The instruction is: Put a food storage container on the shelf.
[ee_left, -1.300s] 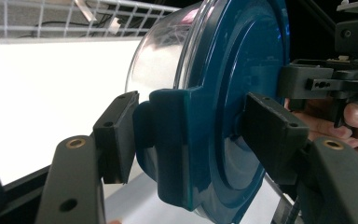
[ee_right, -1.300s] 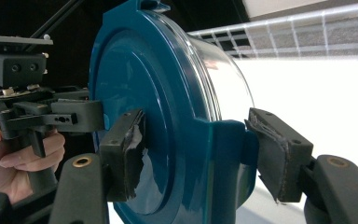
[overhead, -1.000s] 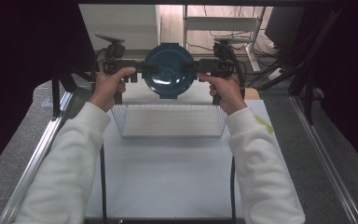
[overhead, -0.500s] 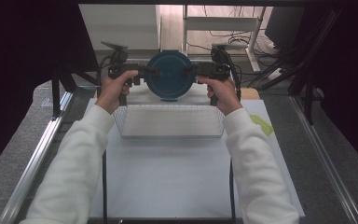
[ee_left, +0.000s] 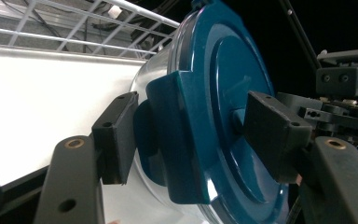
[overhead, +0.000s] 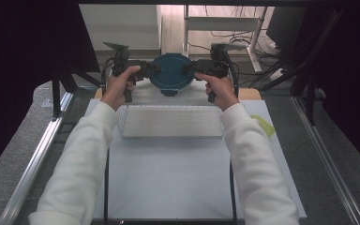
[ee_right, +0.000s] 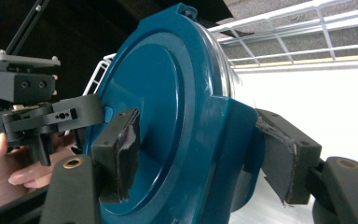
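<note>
- Nearest the person, the white mat (overhead: 168, 178) lies bare, and both white sleeves reach forward over it.
- Past it stands the wire rack (overhead: 168, 121), nothing visible in it; it sits between the person and the lifted load.
- Beyond the rack, the blue-lidded container (overhead: 171, 71) hangs in the air, tipped so that its lid faces the high camera. The left gripper view shows a clear body behind the lid.
- The left gripper (overhead: 143, 70) is clamped on a side tab of the lid: in the left gripper view one pad (ee_left: 116, 135) sits behind the tab and the other on the lid's face.
- The right gripper (overhead: 198, 70) is clamped the same way on the opposite tab (ee_right: 235, 154), with its worn pads pressing either side.
- As a judgement, the lift is done and the carry is under way; setting the container down, probably in or near the rack, is left.
- The rack's near wall and rim look like the main obstacle if the container comes down there; tilted as it is, it would need levelling first.
- Farthest off are table legs, cables on the floor (overhead: 243, 37) and dark curtains at both sides, all well apart from the work.
</note>
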{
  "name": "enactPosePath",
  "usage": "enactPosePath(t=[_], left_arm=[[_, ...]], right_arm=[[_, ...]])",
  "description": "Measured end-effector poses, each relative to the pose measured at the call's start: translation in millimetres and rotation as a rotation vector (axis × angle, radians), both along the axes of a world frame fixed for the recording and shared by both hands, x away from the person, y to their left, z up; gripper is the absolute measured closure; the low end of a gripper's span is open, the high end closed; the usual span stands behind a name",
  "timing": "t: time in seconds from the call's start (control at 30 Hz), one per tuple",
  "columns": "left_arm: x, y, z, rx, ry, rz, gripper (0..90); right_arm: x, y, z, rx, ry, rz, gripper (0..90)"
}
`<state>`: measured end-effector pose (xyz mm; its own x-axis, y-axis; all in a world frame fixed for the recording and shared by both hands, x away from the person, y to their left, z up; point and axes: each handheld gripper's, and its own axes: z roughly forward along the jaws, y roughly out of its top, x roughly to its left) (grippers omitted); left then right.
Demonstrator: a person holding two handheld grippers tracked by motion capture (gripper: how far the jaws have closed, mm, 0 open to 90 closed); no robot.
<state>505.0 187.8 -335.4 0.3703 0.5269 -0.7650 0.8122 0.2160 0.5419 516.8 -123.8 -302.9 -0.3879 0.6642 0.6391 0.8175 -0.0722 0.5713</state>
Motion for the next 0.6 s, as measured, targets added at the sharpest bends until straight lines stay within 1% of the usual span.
enactPosePath(t=[0.1,0.17,0.23,0.27,0.47,0.53,0.57,0.6], left_arm=[[1.9,-0.2,-1.8,-0.004,0.004,0.007,37.0],[2.0,-1.2,-1.5,0.007,0.001,0.012,37.0],[2.8,-1.6,-3.2,0.003,0.003,0.017,36.9],[2.8,-1.7,-3.2,0.008,-0.002,0.015,37.1],[1.9,-2.6,-3.2,0.013,-0.015,0.008,36.6],[0.7,-4.8,-2.1,0.041,-0.042,0.004,33.0],[-1.4,-6.1,-0.5,0.071,-0.07,0.016,31.4],[-5.6,-6.3,2.9,0.118,-0.114,0.044,27.5]], right_arm=[[3.4,-0.2,-2.3,0.008,0.013,-0.008,33.3],[5.6,-0.7,-5.0,0.019,0.025,-0.013,32.8],[6.7,-0.6,-7.2,0.026,0.054,-0.018,31.7],[7.0,0.0,-8.6,0.028,0.063,-0.022,30.4],[5.9,1.6,-9.2,0.017,0.051,-0.029,28.7],[4.1,5.2,-8.2,-0.014,0.022,-0.029,25.1],[2.6,6.9,-6.7,-0.027,0.02,-0.031,21.9],[-2.7,12.5,-1.7,-0.119,-0.029,-0.042,11.6]])
